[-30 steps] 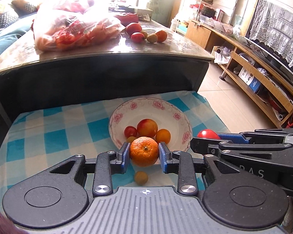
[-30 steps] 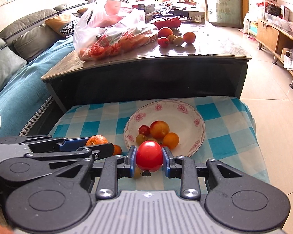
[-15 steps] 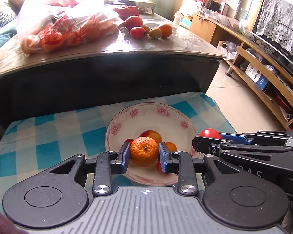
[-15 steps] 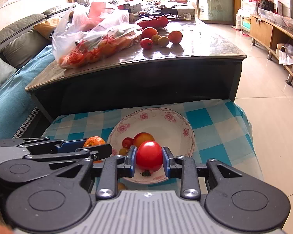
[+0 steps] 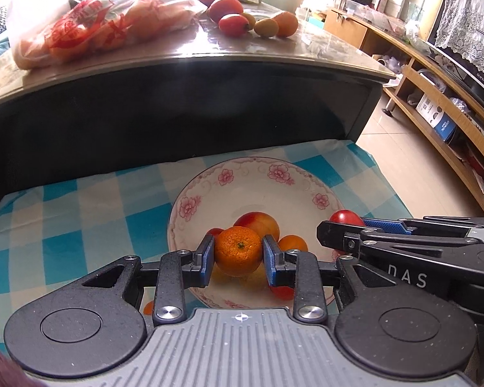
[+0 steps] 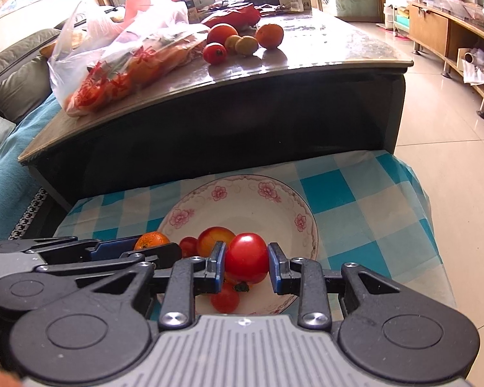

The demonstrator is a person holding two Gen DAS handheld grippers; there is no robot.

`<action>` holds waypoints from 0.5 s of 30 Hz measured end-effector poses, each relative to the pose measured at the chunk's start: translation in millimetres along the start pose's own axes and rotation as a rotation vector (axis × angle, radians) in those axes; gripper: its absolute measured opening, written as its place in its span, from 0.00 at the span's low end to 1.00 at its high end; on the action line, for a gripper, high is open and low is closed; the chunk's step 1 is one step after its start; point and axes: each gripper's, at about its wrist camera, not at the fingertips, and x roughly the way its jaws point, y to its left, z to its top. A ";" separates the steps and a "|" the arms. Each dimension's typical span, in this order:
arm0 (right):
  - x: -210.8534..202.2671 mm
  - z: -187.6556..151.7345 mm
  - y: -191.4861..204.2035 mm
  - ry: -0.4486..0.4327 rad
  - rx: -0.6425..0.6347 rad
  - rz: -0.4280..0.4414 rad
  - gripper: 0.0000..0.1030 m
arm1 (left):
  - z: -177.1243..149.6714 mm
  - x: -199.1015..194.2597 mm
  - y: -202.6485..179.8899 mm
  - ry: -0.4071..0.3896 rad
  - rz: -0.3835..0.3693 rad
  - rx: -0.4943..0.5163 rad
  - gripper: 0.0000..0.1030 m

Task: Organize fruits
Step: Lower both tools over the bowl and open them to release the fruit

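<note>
My left gripper point(image 5: 238, 256) is shut on an orange mandarin point(image 5: 238, 251) and holds it over the near side of a white flowered bowl point(image 5: 209, 190). My right gripper point(image 6: 247, 262) is shut on a red tomato point(image 6: 247, 256) over the same bowl point(image 6: 242, 193). The bowl holds a peach point(image 5: 261, 221), a small orange point(image 5: 292, 243) and small red fruits point(image 6: 224, 298). In the left wrist view the right gripper point(image 5: 338, 229) shows at the right with the tomato point(image 5: 343, 216). In the right wrist view the left gripper point(image 6: 151, 245) shows with the mandarin point(image 6: 150, 238).
The bowl stands on a blue and white checked cloth point(image 5: 64, 213) over a low stool. Behind rises a dark coffee table point(image 6: 242, 113) with a plastic bag of fruit point(image 6: 129, 61) and loose fruits point(image 6: 242, 40). A sofa point(image 6: 13, 90) is left, a tiled floor point(image 6: 451, 148) right.
Both grippers have moved forward with their fruits, from the near edge of the cloth to above the bowl. The bowl and coffee table now look closer.
</note>
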 end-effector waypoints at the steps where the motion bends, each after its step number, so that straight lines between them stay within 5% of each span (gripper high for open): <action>1: 2.3 -0.1 -0.5 0.004 0.000 0.000 0.31 | 0.2 1.2 1.0 0.002 0.002 -0.001 0.37; 15: 20.7 -4.7 0.3 0.028 -0.011 -0.008 0.31 | -3.8 12.1 4.7 0.028 0.015 0.005 0.37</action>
